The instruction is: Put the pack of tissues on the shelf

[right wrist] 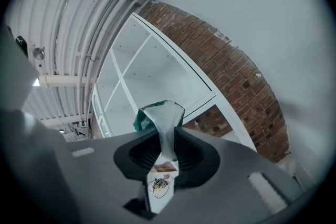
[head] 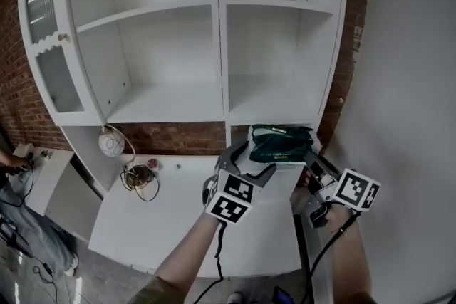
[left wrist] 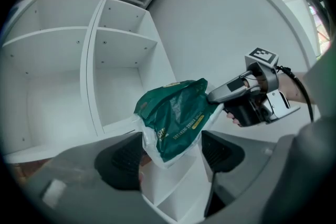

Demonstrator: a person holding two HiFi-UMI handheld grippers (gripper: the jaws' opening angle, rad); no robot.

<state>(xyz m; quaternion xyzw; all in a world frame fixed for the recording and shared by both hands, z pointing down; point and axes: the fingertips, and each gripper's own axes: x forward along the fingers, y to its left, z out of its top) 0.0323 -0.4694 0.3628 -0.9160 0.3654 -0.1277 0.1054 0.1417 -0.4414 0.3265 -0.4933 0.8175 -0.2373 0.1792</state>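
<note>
You've got the pack of tissues [head: 280, 144] up in the air on the right, just above the table [head: 178, 224] and right below the bottom compartments of the white shelf unit [head: 223, 46], so it's not on a shelf yet. Your right hand-held gripper [head: 311, 164] is clenched on the thin plastic flap at the pack's right end. Your left hand-held gripper [head: 256, 158] straddles the left end, and its pads look pressed against the wrapper on both sides.

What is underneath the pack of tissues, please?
The pack of tissues hangs above the white counter's back right corner. The patch of counter straight below it is hidden by the pack itself.
</note>
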